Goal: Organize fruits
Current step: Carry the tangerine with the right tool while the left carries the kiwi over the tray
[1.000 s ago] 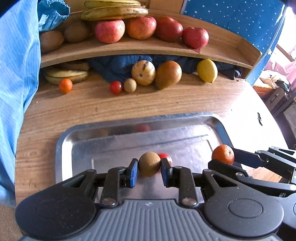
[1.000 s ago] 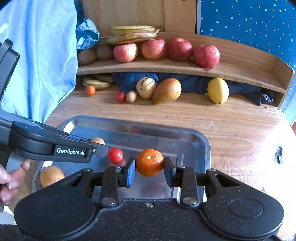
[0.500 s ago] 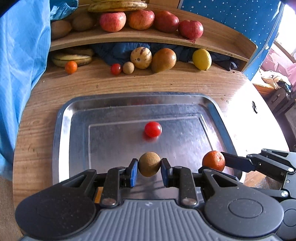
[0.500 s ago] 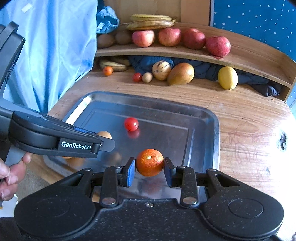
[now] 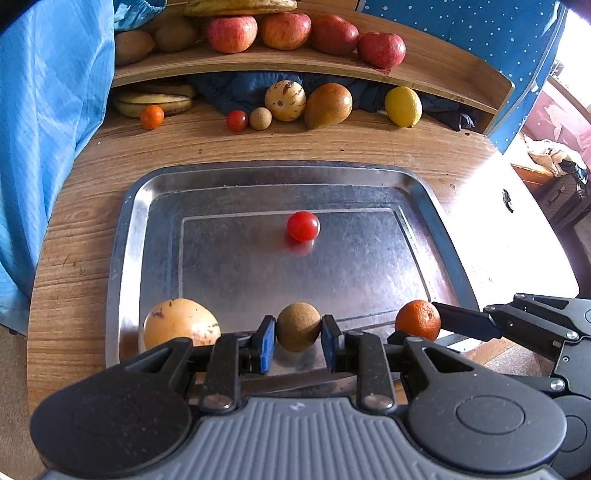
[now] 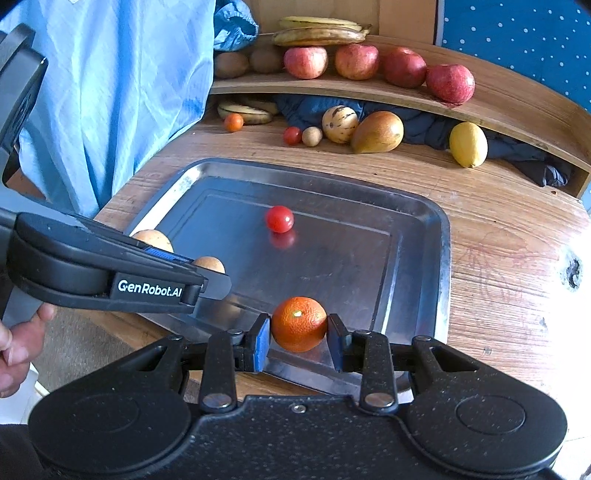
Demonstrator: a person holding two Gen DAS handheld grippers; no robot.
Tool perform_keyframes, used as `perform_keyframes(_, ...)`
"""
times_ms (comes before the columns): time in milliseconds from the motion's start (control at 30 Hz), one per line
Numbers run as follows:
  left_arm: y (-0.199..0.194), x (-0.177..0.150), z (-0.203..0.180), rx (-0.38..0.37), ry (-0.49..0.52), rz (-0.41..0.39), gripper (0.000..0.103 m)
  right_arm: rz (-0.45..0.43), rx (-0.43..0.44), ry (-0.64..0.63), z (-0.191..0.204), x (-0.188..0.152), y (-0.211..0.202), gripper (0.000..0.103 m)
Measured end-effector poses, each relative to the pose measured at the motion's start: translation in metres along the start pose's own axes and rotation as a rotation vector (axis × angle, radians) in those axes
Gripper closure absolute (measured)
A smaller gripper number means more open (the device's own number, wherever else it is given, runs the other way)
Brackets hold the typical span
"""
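A small brown round fruit (image 5: 298, 331) is clamped between the blue pads of the left gripper (image 5: 298, 341), over the near edge of the metal tray (image 5: 125, 236). An orange (image 6: 299, 324) is clamped likewise in the right gripper (image 6: 298, 343), near the tray's near right corner; whether either fruit touches the tray cannot be told. A red tomato (image 5: 303, 226) is seen alone near the tray's middle, with its reflection below it. A pale orange fruit (image 5: 180, 325) lies at the near left corner, its lower part hidden by the left gripper body; in the right wrist view only its top is seen above the left gripper's finger. Part of a hand (image 6: 16, 347) is cut off at that view's left edge. Apples (image 5: 232, 34), bananas (image 6: 317, 33) and brown fruits are noted on the shelf (image 5: 443, 70), the bananas cut off at the top in the left view. Below it, a lemon (image 5: 403, 107), a mango-like fruit (image 5: 328, 105) and smaller fruits lie on the wooden table (image 5: 74, 258). A blue cloth (image 5: 48, 110) hides the left side.
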State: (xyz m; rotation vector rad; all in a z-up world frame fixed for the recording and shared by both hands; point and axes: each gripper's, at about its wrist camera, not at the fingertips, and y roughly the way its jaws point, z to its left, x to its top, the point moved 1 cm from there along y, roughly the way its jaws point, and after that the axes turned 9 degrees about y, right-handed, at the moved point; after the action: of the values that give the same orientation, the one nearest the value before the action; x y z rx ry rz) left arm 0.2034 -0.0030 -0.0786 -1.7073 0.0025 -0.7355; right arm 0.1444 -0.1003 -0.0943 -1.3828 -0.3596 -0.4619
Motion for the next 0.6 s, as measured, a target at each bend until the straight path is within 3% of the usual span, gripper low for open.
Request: perform_keyframes(600, 0.0016, -0.0058, 0.0060, 0.028, -0.045, 0.033, 0.074, 0.023, 0.007, -0.020, -0.0019, -0.0007, 0.0089, 0.068)
